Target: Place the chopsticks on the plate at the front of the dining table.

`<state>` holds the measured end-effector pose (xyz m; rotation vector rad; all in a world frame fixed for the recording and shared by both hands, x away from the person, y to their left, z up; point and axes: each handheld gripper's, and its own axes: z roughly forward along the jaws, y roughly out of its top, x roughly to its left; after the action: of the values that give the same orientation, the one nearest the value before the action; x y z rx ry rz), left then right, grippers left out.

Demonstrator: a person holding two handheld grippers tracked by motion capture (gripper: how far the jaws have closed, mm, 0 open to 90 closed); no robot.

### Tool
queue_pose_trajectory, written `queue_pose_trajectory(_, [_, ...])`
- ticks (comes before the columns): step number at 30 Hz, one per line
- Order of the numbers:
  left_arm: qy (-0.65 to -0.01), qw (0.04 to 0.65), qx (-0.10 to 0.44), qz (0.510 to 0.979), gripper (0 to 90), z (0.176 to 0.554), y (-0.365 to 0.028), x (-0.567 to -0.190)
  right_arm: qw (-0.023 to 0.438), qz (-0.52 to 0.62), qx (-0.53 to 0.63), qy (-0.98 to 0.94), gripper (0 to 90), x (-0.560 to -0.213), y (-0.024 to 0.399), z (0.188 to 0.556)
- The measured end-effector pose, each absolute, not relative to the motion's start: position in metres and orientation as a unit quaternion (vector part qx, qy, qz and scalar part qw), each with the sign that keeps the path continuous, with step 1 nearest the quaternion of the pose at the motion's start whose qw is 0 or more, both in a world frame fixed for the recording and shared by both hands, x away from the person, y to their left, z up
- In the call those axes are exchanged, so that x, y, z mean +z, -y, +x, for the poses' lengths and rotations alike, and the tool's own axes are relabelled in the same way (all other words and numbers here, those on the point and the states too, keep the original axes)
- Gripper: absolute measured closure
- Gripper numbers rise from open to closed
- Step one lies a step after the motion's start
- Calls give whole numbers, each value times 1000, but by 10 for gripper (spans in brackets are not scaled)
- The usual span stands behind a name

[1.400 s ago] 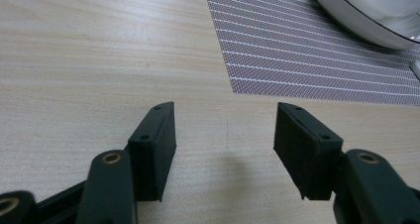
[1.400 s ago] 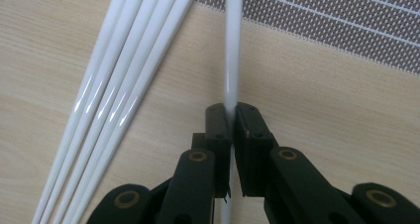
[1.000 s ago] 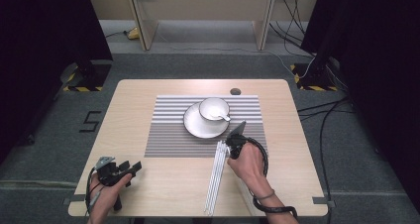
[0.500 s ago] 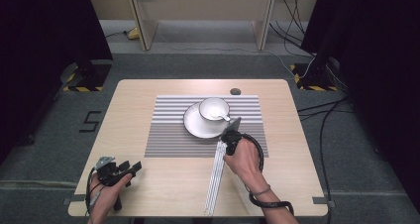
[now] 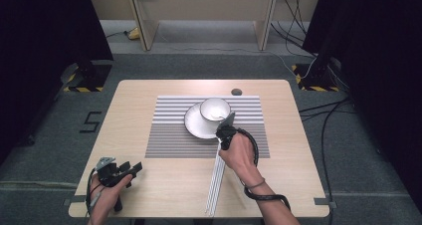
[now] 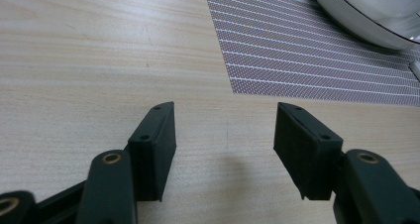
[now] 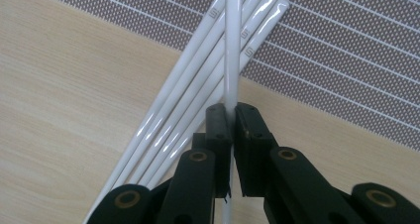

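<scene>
Grey carpet, pale wooden table (image 5: 149, 93) carrying a striped mat (image 5: 169, 135). High view: cup (image 5: 215, 108) on saucer (image 5: 196, 125); bundle of white chopsticks (image 5: 215, 185) along the front edge; right gripper (image 5: 225, 130) near the saucer; left gripper (image 5: 122, 169) resting at the front-left corner.

Left gripper view: jaws apart, empty, over bare wood.

Right gripper view: jaws clamped on one chopstick (image 7: 232, 40), raised across the others. Judged step: one stick being drawn from the bundle; next, probably carrying it clear without disturbing the rest.

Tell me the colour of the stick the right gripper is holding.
White and glossy. The stick shows best in the right gripper view, clamped in the right gripper.
</scene>
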<state>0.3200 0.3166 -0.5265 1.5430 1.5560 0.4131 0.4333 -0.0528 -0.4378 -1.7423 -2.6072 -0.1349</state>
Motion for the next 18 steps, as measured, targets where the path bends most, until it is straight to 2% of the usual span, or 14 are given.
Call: queue_pose_trajectory(18, [-626, 440, 166, 621, 411, 320, -317, -526, 0, -543, -43, 838, 857, -435, 36, 449])
